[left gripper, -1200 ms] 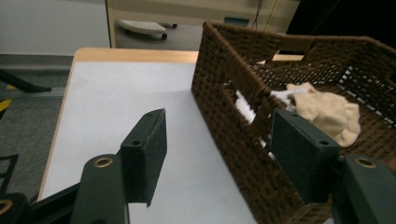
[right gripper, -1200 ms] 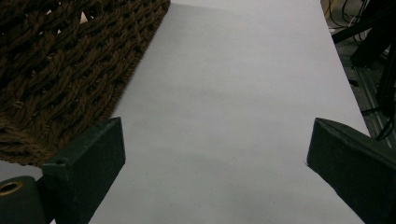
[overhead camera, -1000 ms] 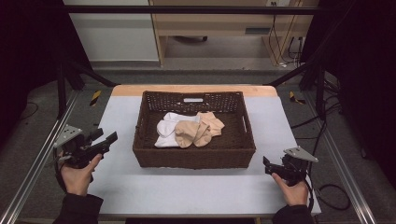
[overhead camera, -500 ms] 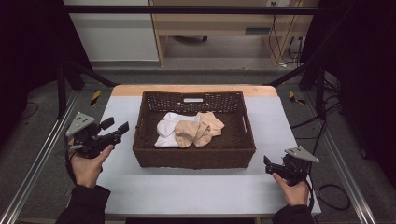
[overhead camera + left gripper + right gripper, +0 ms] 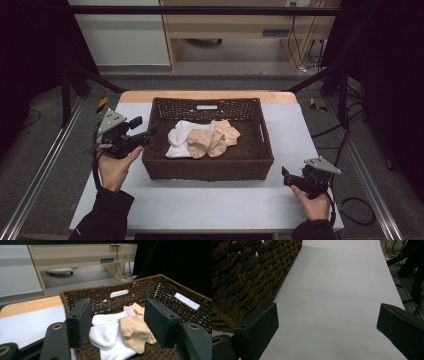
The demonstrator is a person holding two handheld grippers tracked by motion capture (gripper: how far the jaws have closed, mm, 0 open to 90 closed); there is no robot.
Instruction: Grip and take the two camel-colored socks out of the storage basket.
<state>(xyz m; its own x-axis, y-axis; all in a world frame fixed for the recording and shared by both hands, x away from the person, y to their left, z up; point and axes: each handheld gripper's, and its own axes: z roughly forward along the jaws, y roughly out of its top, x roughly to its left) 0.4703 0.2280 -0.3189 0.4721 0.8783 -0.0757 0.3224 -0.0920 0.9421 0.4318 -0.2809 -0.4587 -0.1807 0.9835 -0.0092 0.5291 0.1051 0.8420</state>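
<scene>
A brown wicker basket [image 5: 207, 167] stands mid-table. Inside it lie white socks [image 5: 177, 137] and tan socks [image 5: 212, 140], overlapping. My left gripper [image 5: 145, 127] hovers at the basket's left rim, raised off the table and pointing over the wall. In the left gripper view this gripper [image 5: 120, 323] is open, its pads framing the white socks [image 5: 105, 332] and tan socks [image 5: 136, 332] beyond them, with nothing held. My right gripper [image 5: 286, 176] rests low on the table, right of the basket's front right corner. Seen from its own camera, the right gripper [image 5: 327, 332] is wide open over bare table, the basket wall [image 5: 244, 277] at its left.
The white table top [image 5: 210, 205] has free room in front of the basket and on both sides. A wooden strip [image 5: 207, 95] runs along the far edge. Beyond the table, a wooden desk [image 5: 75, 255] stands on the floor, with cables [image 5: 300, 35] nearby.
My left gripper has risen from the table's left side and moved forward and right, up to the basket's left rim. The right gripper has stayed put.
</scene>
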